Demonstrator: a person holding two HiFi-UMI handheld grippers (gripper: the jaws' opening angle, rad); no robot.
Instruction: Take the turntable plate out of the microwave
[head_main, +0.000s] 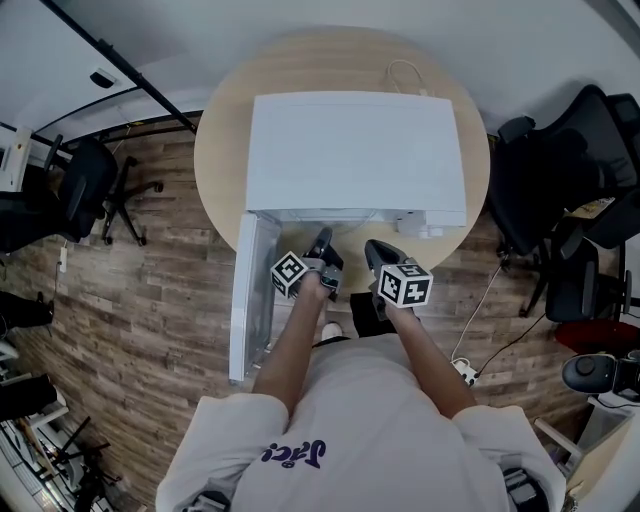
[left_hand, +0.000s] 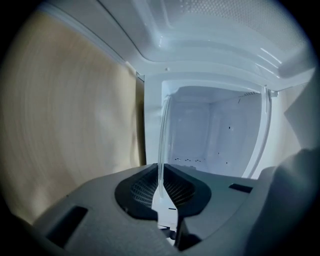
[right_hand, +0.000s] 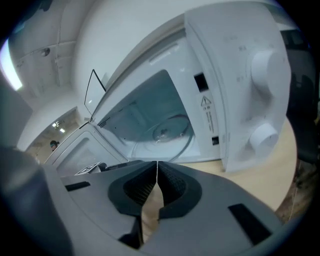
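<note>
A white microwave (head_main: 355, 155) stands on a round wooden table (head_main: 222, 150) with its door (head_main: 250, 300) swung open to the left. Inside it lies the clear glass turntable plate (right_hand: 170, 131). My left gripper (head_main: 322, 248) reaches into the cavity mouth. In the left gripper view the plate (left_hand: 161, 135) shows edge-on, its rim running down between the dark ribbed pads (left_hand: 142, 190), and the left gripper (left_hand: 161, 175) is shut on that rim. My right gripper (head_main: 376, 252) hangs just outside the opening, right of the left one. The right gripper (right_hand: 157, 170) is shut with nothing in it.
The microwave's two white knobs (right_hand: 265, 67) are on its right front panel. A white cable (head_main: 405, 72) lies on the table behind it. Black office chairs (head_main: 560, 180) stand to the right and another (head_main: 85, 190) to the left, on the wooden floor.
</note>
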